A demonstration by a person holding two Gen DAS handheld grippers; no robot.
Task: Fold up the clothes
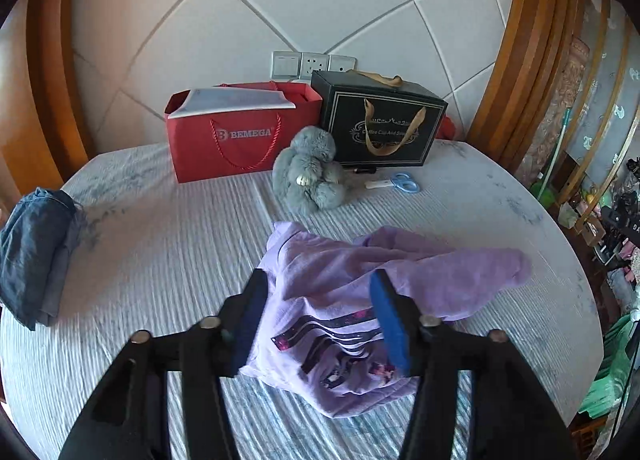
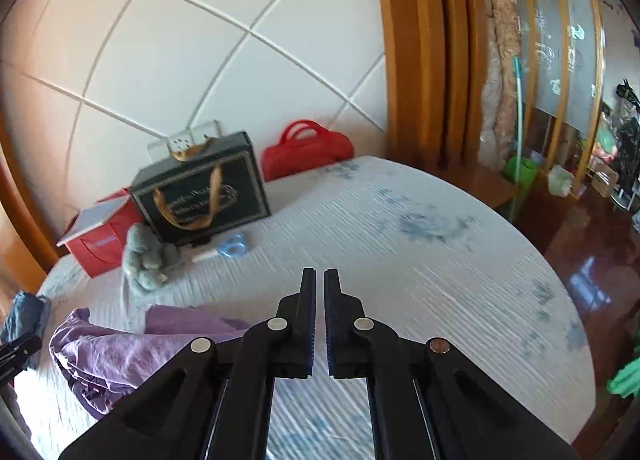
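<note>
At the left edge of the bed (image 1: pixel 160 252), a dark blue garment (image 1: pixel 32 256) sits bunched in a loose stack, partly over the side. Whether it is folded or just piled I cannot tell.

Toward the middle of the near edge lies the purple top (image 1: pixel 332 300), rumpled, its printed front facing up and one sleeve (image 1: pixel 472 272) thrown out to the right. It is not yet a flat, squared fold. The left gripper (image 1: pixel 320 316) hangs just over it with its jaws spread wide and nothing between them. The risk here, as I judge it, is that closing on this heap catches several layers at once, so a lift drags the whole top instead of turning one edge. The thin cloth could also slip from the blue pads.

Along the far edge stand a red bag (image 1: pixel 236 139), a grey plush toy (image 1: pixel 308 175), a black box (image 1: pixel 380 119) and blue scissors (image 1: pixel 400 181). A swung sleeve could snag the toy or scissors.

To the right, the right gripper (image 2: pixel 319 316) hovers over bare sheet, jaws nearly pressed together and empty, the purple top beside it to the left. With it away from the cloth, nothing pins the top against sliding.
</note>
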